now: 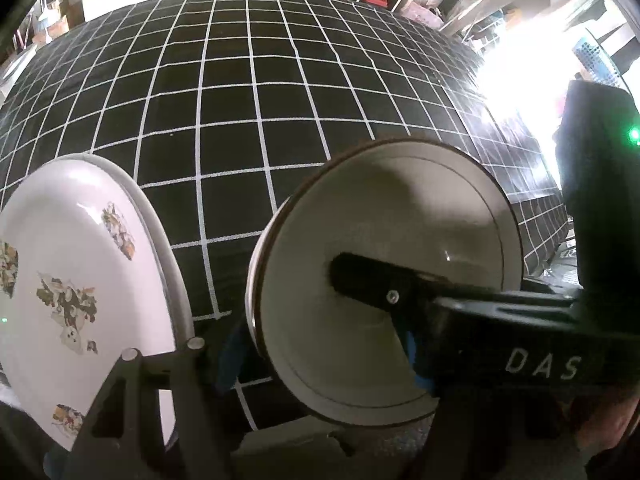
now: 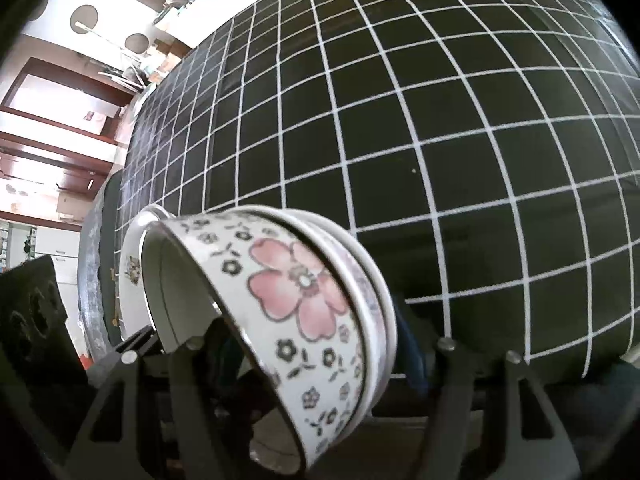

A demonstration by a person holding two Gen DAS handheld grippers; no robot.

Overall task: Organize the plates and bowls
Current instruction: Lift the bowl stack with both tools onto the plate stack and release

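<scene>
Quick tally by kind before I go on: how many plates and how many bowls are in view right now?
Plates: 1, the decal plate
Bowls: 2, the floral bowl nested in an outer bowl
Total: 3

The floral plate (image 1: 80,296) runs off the left edge of the left wrist view, and dark tool linkage covers its lower part. A black finger (image 1: 376,284) reaches into the bowl (image 1: 384,272), hiding part of its inside; its mate cannot be seen. In the right wrist view, the flowered bowl (image 2: 296,304) hides that tool's fingertips, and its bottom rim is blurred. Glare washes out the tabletop (image 1: 516,80) at right.
</scene>
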